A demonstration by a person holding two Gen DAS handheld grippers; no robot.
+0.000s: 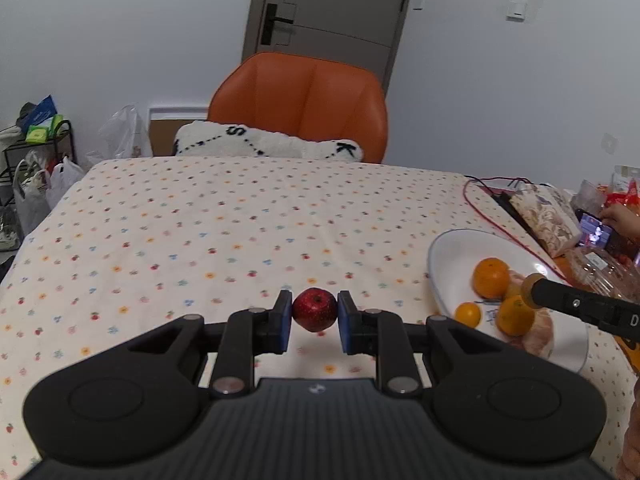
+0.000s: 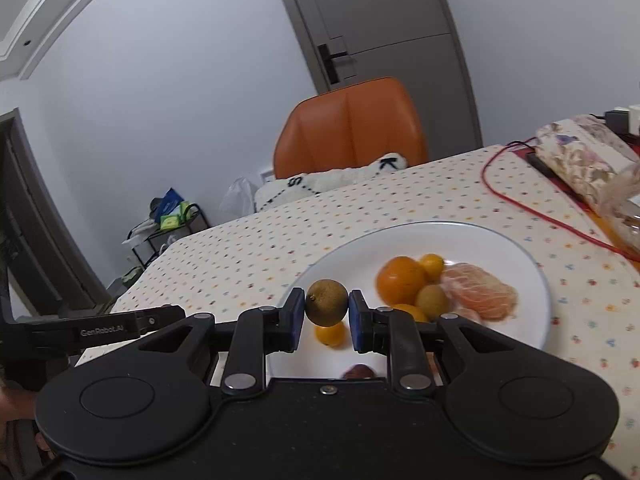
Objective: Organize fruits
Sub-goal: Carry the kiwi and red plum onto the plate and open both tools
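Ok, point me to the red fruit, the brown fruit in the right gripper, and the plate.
red fruit [image 1: 315, 309], left wrist view, front face.
brown fruit [image 2: 327, 302], right wrist view, centre.
plate [image 2: 520, 264], right wrist view, bare right side.

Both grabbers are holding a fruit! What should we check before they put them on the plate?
1. Left gripper pinches the red fruit on both sides: ok.
2. Right gripper pinches the brown fruit: ok.
3. Brown fruit is over the white plate: ok.
4. Red fruit is over the plate: not ok, it is over the tablecloth.
5. Bare spot on the plate's left side: ok.
6. How high the fruits hang: cannot tell.
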